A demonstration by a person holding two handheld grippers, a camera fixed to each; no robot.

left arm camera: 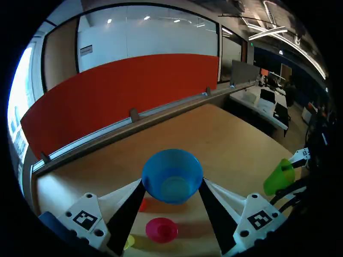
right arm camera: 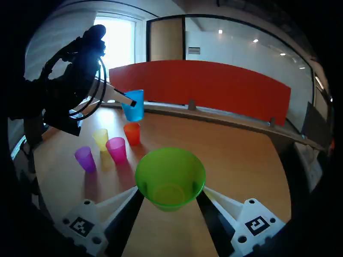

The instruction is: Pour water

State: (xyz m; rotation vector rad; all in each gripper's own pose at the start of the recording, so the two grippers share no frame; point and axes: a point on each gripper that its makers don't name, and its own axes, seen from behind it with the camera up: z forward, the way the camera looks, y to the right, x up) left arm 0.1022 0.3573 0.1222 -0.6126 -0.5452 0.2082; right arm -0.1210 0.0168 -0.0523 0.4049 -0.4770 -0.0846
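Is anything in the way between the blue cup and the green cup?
Nothing visible blocks the air between them. The left gripper holds the blue cup raised, the right gripper holds the green cup. The orange cup and pink cup stand on the table in that stretch, seemingly below the path.

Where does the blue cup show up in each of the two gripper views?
Left gripper view: the blue cup is at centre, low, between the fingers of the left gripper.
Right gripper view: the blue cup is at upper left, held in the air above the orange cup.
Shared landmark: the red partition panel behind it.
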